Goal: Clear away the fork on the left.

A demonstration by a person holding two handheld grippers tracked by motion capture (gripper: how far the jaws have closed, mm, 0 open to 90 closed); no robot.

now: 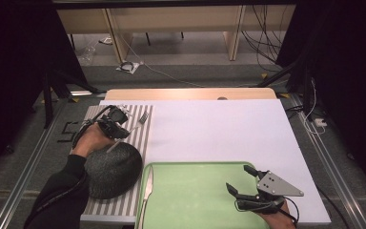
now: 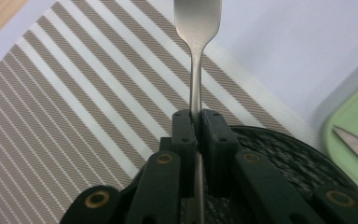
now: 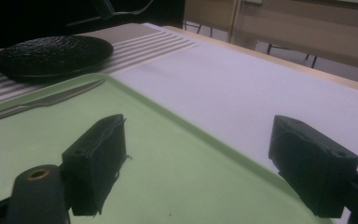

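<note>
Two tools are at work: the left tool point(image 1: 116, 125) is clenched on the handle of a fork point(image 2: 196, 70), while the right tool point(image 1: 238, 180) hangs released, jaws wide apart, over the green tray point(image 1: 195, 191). The fork is held above the striped mat point(image 1: 140, 138) at the left of the worktop point(image 1: 219, 129), just beyond the black plate point(image 1: 112, 171); its long axis slants away from the person and to the right, prongs at the far end. A knife point(image 1: 147, 188) lies lengthwise along the tray's left edge.
</note>
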